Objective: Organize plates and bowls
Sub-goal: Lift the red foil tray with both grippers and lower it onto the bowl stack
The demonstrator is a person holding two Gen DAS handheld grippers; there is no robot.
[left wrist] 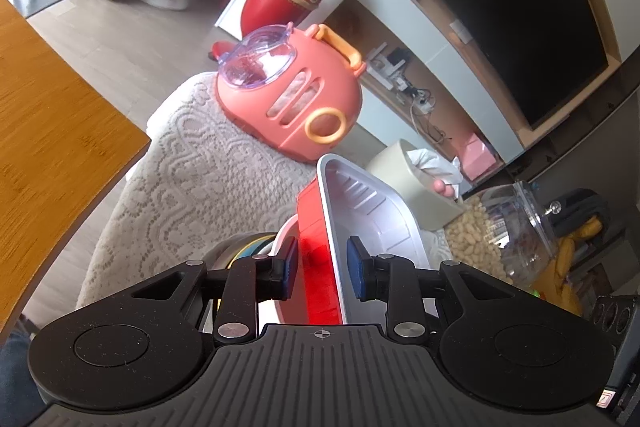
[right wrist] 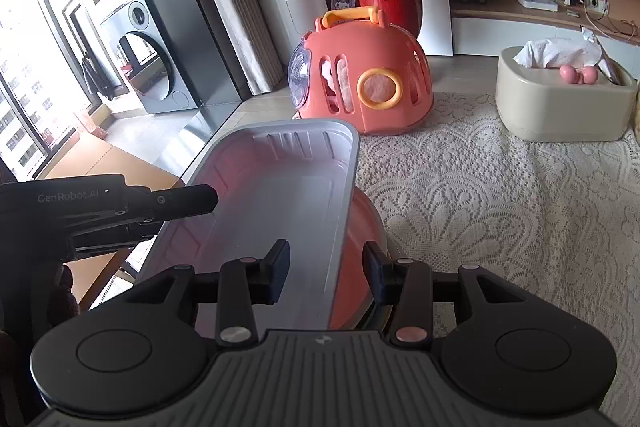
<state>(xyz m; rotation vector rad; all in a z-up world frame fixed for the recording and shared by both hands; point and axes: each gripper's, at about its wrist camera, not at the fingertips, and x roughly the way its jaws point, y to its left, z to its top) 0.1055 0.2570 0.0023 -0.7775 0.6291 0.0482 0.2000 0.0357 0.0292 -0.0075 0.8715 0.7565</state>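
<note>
Straddling the rim of the red, white-lined rectangular tray (left wrist: pixel 360 223), the left claw (left wrist: pixel 322 269) and right claw (right wrist: pixel 326 273) both stand apart, unclamped; it tilts above stacked bowls (left wrist: pixel 256 247) on the lace-covered worktop (right wrist: pixel 500 187).

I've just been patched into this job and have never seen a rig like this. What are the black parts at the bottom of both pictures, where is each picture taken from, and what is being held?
There is no robot arm: a person holds a two-finger gripper in each hand, and each carries a camera looking along its fingers. The black parts are the left gripper and right gripper.

Both straddle a wall of the same rectangular red tray with a pale grey inside; whether the pads press it I cannot tell. The tray seems to sit over a round orange bowl.

On the white lace tablecloth stand a coral plastic carrier with an orange handle and a beige tissue box.
</note>
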